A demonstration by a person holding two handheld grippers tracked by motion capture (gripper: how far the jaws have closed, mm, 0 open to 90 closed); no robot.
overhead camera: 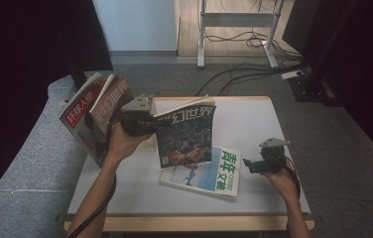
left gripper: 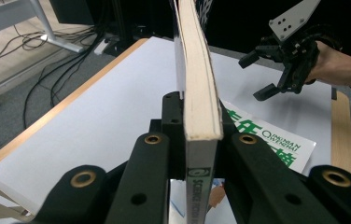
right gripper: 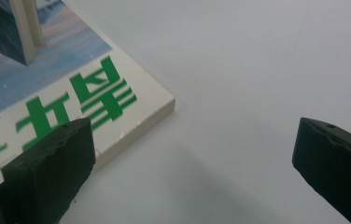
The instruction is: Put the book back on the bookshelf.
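Flat mag (overhead camera: 202,172) under held mag (overhead camera: 184,134); more mags (overhead camera: 93,116) stand left.

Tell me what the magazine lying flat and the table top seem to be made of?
The flat magazine looks like paper: a glossy printed cover with green characters, and a cream page block at its corner in the right gripper view. The table has a smooth matt white top, probably laminate, with a light wood-coloured edge; whether that edge is real wood is unclear.
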